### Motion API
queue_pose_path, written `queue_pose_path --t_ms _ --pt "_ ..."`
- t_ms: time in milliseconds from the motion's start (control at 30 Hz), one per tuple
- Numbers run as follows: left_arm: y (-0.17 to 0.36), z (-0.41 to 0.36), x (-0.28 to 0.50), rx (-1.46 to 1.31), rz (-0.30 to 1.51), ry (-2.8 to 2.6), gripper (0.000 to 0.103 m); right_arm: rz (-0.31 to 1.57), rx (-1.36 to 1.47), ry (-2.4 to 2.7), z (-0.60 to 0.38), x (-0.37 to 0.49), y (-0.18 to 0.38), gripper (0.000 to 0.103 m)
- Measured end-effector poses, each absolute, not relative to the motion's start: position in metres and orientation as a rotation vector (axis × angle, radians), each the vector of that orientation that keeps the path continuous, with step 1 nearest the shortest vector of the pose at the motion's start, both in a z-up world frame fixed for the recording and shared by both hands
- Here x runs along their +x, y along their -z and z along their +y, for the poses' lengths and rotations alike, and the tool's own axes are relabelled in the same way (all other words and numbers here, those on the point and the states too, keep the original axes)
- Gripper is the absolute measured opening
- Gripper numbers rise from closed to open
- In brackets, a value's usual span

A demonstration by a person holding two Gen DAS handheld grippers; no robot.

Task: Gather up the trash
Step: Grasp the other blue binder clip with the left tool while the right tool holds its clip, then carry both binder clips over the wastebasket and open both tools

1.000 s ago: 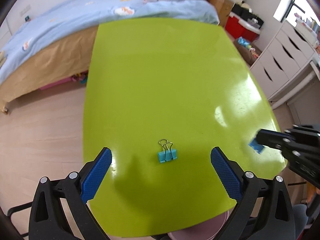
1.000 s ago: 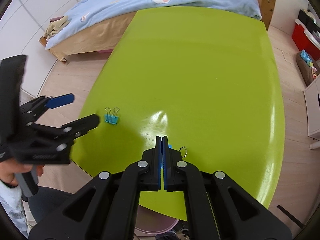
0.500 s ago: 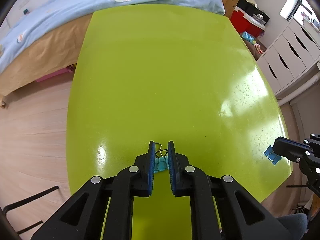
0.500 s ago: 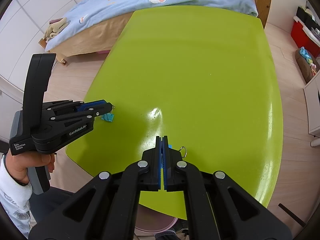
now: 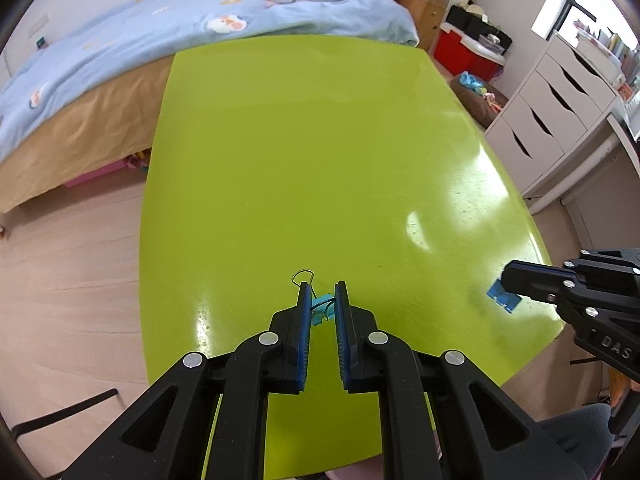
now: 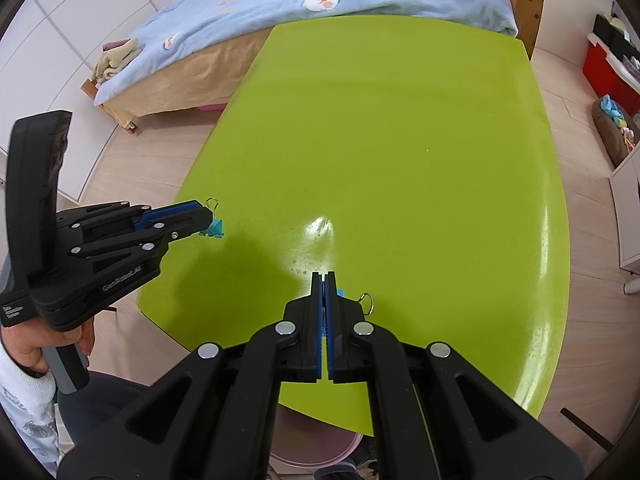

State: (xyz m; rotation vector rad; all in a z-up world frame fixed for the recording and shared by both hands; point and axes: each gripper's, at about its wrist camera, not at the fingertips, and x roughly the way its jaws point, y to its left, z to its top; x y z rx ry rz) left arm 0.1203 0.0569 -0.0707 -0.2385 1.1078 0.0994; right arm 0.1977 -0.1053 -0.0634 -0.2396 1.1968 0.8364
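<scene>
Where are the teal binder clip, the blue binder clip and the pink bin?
teal binder clip point(image 5: 321, 309), left wrist view, body between jaws.
blue binder clip point(image 5: 505, 297), left wrist view, body.
pink bin point(image 6: 316, 450), right wrist view, rim under table.

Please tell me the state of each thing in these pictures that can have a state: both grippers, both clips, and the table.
left gripper: shut on the teal binder clip, jaws a little apart.
teal binder clip: held, lifted above the table.
right gripper: shut on the blue binder clip.
blue binder clip: held near the table edge.
green table: glossy, bare top.
</scene>
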Motion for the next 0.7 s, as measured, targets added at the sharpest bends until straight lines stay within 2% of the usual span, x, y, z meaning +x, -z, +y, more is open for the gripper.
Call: queue_pose_path --t_ms 700 --pt "0.013 -0.006 0.032 -0.072 0.958 0.016 0.011 1.01 -0.311 -0.898 -0.146 0.117 0.01 0.001"
